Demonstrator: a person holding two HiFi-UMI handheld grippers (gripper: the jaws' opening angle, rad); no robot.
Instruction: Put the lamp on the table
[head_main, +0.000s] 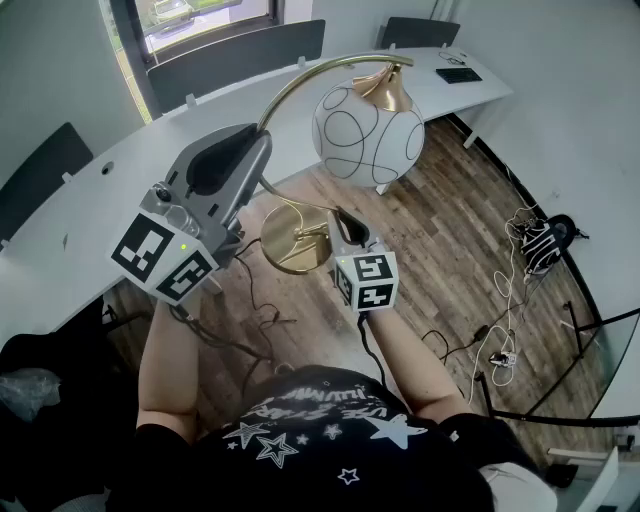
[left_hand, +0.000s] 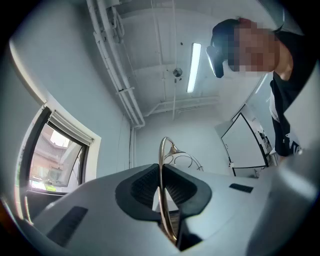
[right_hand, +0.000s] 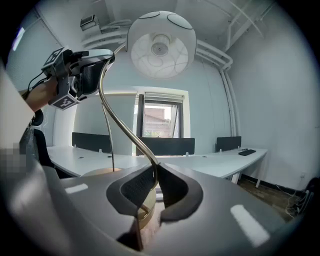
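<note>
Both my grippers are on the lamp: a curved brass stem, a round brass base, and a white globe shade with thin black looping lines. It hangs in the air between them, touching nothing else.

The left gripper is angled upward and sits high on the arc of the stem. In the left gripper view its dark ribbed pads are closed tight on the thin brass rod.

The right gripper is lower and close to level, with its jaws clamped on the bottom of the stem just above the base. In the right gripper view the rod runs up out of the pads to the globe shade overhead.

In the head view the base shows against the brown wood-plank floor, on my side of the long white curved table. The shade overlaps the table's edge in that view. The lamp is not on the table.

On the far end of the table lies a black keyboard. Loose cables trail on the floor at right.
</note>
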